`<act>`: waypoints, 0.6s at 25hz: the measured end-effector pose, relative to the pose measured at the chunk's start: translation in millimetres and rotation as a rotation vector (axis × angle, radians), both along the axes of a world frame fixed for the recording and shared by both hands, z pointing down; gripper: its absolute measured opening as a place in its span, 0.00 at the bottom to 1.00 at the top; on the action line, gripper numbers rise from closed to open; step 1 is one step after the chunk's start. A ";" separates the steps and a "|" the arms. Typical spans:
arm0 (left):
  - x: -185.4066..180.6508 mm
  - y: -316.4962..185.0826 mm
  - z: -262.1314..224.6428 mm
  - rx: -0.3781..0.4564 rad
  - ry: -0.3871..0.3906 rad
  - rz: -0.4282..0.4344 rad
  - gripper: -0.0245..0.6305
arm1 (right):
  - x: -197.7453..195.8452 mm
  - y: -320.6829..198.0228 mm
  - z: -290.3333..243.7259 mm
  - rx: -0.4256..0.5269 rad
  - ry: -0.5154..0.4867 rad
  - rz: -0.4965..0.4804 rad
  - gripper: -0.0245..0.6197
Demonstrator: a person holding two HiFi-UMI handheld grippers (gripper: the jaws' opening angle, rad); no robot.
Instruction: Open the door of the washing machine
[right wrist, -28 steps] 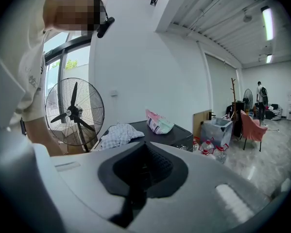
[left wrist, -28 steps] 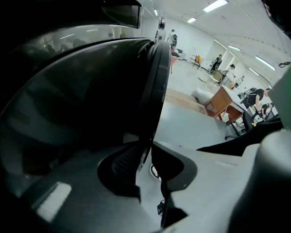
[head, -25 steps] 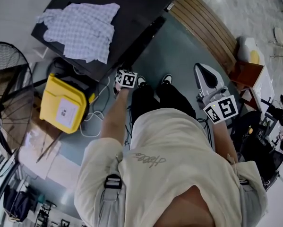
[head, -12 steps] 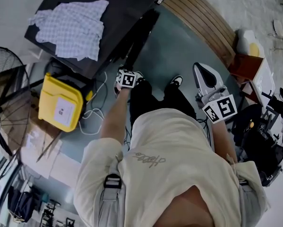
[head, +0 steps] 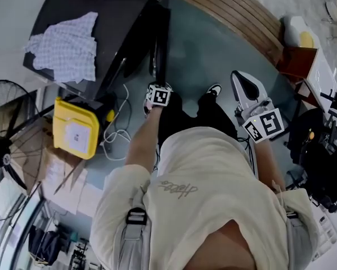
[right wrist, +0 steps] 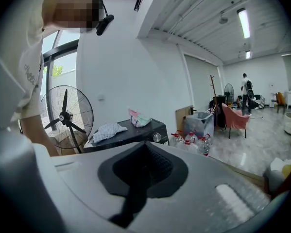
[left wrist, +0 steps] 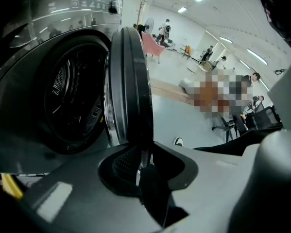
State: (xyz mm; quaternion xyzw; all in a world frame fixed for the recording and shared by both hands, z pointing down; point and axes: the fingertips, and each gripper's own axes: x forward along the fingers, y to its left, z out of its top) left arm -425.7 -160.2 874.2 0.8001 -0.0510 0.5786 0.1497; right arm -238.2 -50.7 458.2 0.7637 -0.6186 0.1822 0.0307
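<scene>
Dark drum (left wrist: 72,93) (left gripper view only)

Landmark: standing fan (right wrist: 65,116). Behind it, plain white wall (right wrist: 130,67). Left of it, a window (right wrist: 55,64) giving daylight. High to its right, ceiling strip lights (right wrist: 244,23), lit. Right of it at floor level, water bottles (right wrist: 191,142); further right, a pink armchair (right wrist: 235,119). Floor (right wrist: 252,149) pale, glossy. Head view: yellow case (head: 75,127) just beside the fan.
</scene>
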 end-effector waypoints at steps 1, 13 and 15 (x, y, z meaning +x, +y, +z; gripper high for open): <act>2.7 6.8 0.1 -0.005 -0.010 -0.001 0.17 | 5.1 8.5 1.2 0.003 -0.004 0.007 0.04; 60.6 107.8 2.5 -0.201 -0.092 -0.213 0.17 | 98.9 128.2 6.6 0.050 -0.021 0.094 0.04; 87.0 102.5 -3.3 -0.137 -0.029 -0.230 0.17 | 115.6 147.9 9.8 0.065 -0.025 0.110 0.04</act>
